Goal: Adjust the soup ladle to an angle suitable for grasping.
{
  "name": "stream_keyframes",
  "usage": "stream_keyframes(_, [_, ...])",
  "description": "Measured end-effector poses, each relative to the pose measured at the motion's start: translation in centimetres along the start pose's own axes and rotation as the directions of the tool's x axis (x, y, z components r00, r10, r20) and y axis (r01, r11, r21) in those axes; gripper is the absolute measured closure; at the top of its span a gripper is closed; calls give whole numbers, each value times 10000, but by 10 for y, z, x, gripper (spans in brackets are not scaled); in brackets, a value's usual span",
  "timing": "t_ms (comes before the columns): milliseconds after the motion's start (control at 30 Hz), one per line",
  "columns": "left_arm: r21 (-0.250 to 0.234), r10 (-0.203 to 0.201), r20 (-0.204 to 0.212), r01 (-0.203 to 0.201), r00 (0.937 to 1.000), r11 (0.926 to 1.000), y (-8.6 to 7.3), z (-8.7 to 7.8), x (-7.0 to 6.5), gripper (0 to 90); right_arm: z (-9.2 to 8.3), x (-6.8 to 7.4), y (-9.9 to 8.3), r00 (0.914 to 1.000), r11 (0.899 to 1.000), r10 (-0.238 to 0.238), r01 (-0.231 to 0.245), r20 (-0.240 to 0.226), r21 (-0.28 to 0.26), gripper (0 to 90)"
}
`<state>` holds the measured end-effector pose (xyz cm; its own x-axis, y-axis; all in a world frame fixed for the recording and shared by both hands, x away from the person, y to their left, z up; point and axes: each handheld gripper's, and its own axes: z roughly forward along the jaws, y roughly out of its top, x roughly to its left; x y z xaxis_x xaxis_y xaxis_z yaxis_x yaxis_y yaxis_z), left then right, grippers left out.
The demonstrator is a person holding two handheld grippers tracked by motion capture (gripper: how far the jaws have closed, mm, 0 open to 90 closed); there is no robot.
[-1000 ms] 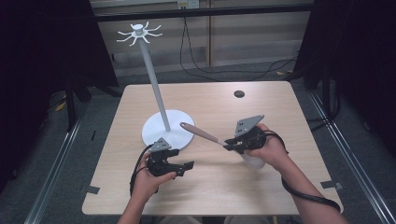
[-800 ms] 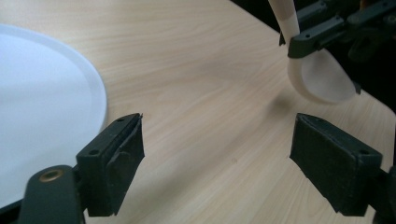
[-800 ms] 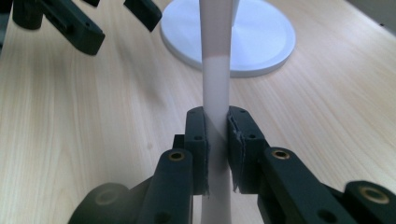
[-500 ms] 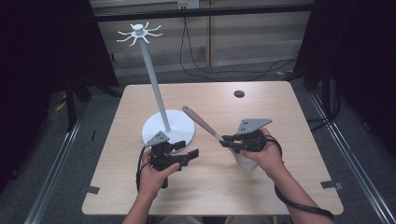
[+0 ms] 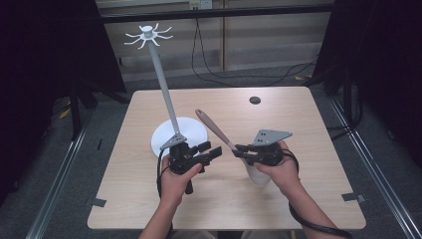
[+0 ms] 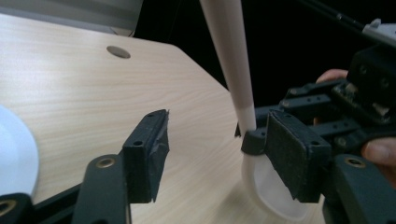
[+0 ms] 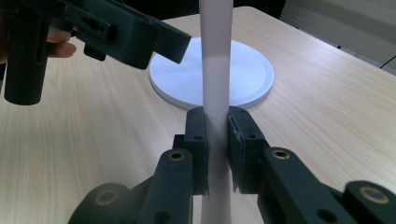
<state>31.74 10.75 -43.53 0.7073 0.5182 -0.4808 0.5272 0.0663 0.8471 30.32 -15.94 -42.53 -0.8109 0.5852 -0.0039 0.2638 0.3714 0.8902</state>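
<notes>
A long utensil with a tan handle [image 5: 215, 128] and a white bowl end [image 5: 259, 175] is held over the table's front middle. My right gripper [image 5: 240, 150] is shut on its shaft [image 7: 217, 93], both pads pressed against it, the handle slanting up and to the left. My left gripper [image 5: 213, 149] is just left of it, level, pointing at the right one. Its jaws have just been closing and stand partly apart [image 6: 219, 154]. The handle [image 6: 231, 60] rises ahead of that gap, and neither pad touches it.
A white stand has a round base [image 5: 194, 130], a thin leaning pole [image 5: 164, 84] and a ring of hooks on top [image 5: 148, 35], left of centre. A small dark hole [image 5: 255, 100] marks the table's far side. Table edges lie close at the front.
The left gripper has moved right and a little up toward the right gripper, its jaws narrower. The utensil's handle has swung up from nearly flat to a steeper slant.
</notes>
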Motion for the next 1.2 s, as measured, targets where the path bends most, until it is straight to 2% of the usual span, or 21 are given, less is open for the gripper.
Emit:
stream_keyframes(67, [-295, -244, 103, 247, 9996, 9993, 1, 3, -3, 426, 0, 1, 0, 10000, 10000, 5, -5, 11, -20, 794])
stream_keyframes(100, [-289, -135, 91, 138, 9999, 9995, 2, 4, -3, 446, 1, 1, -1, 10000, 10000, 33, -33, 22, -61, 794])
stream_keyframes(267, [-525, -273, 120, 279, 9996, 9982, 5, 11, -7, 528, 2, 3, -1, 9998, 9990, 187, -184, 73, -412, 794])
stream_keyframes(567, [-1120, -677, 127, 687, 9976, 9913, 5, 16, -9, 580, 4, 7, 2, 9994, 9968, 331, -326, 60, -736, 793])
stream_keyframes(633, [-1228, -652, 157, 667, 9977, 9902, 5, 17, -9, 590, 5, 8, 3, 9995, 9964, 309, -304, 48, -788, 793])
stream_keyframes(700, [-1363, -533, -31, 524, 9986, 9893, 5, 17, -9, 619, 6, 10, 4, 9995, 9965, 279, -269, 119, -785, 794])
stream_keyframes(733, [-1420, -670, 92, 676, 9977, 9876, 5, 17, -9, 629, 6, 11, 4, 9995, 9964, 270, -259, 135, -806, 793])
stream_keyframes(800, [-1405, -657, 168, 674, 9977, 9878, 5, 17, -8, 646, 7, 11, 4, 9993, 9958, 344, -330, 153, -859, 793])
stream_keyframes(933, [-1534, -845, 439, 903, 9955, 9840, 6, 16, -8, 744, 7, 12, 3, 9986, 9943, 493, -472, 198, -958, 792])
stream_keyframes(1033, [-1578, -818, 524, 892, 9953, 9834, 6, 16, -9, 758, 8, 13, 3, 9980, 9927, 582, -553, 245, -1072, 791])
stream_keyframes(1100, [-1567, -791, 642, 883, 9948, 9837, 7, 16, -9, 770, 9, 14, 2, 9966, 9901, 809, -783, 182, -1168, 790])
stream_keyframes(1133, [-1611, -601, 593, 690, 9964, 9845, 8, 16, -11, 773, 10, 14, 2, 9961, 9886, 870, -849, 112, -1244, 790])
stream_keyframes(1200, [-1562, -522, 626, 614, 9967, 9858, 9, 16, -11, 775, 10, 15, 1, 9951, 9872, 988, -968, 94, -1267, 790])
